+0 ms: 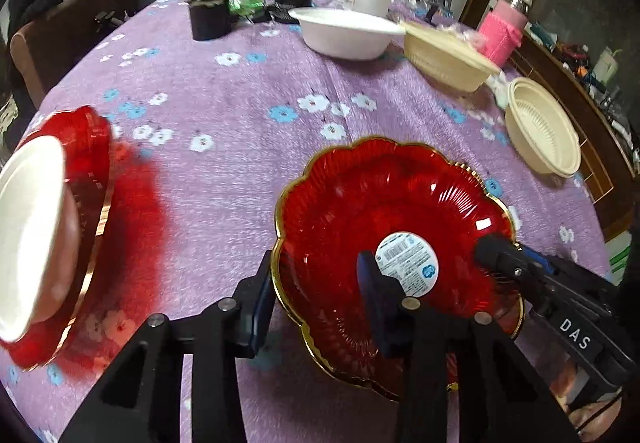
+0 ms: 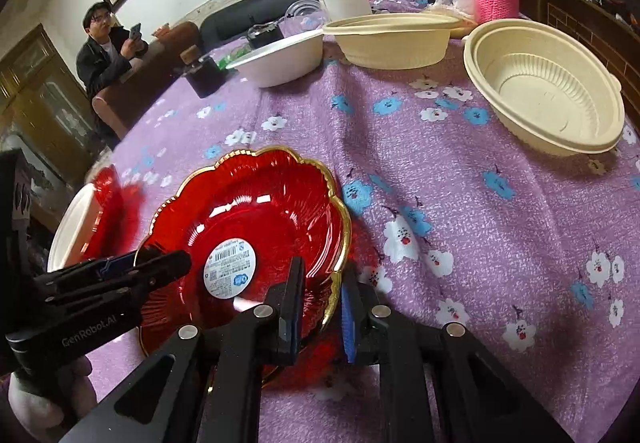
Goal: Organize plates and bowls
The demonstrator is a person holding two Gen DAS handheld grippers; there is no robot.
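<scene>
Red glass, gold-rimmed and scalloped, described the plate (image 1: 384,227) that lay on the purple floral tabletop (image 1: 240,91) directly ahead of both claws. The left claw (image 1: 316,299) stood wide open, straddling the plate's near-left rim: one finger sat outside the rim on the cloth and the other reached over the plate's well, beside the round barcode sticker (image 1: 408,263). No contact with the rim could be confirmed from that view. The right claw (image 2: 320,307) was likewise open, somewhat narrower, its fingers set either side of the plate's right rim, one over the glass and one over the cloth; whether the pads touched the rim could not be told. The two claws therefore faced the plate from opposite edges, and each seemed about equally near to it. A second red plate (image 1: 92,171) carrying a white bowl (image 1: 32,227) lay at the far left, well apart and blurred. Across the tabletop stood another white bowl (image 2: 280,59), a cream bowl (image 2: 392,41) and a ribbed cream bowl (image 2: 548,91) to the right. In judgement, the coming move depended on closing a claw across the rim it straddled, the rim edge running between the fingers; slippage on smooth glass was the evident risk.
</scene>
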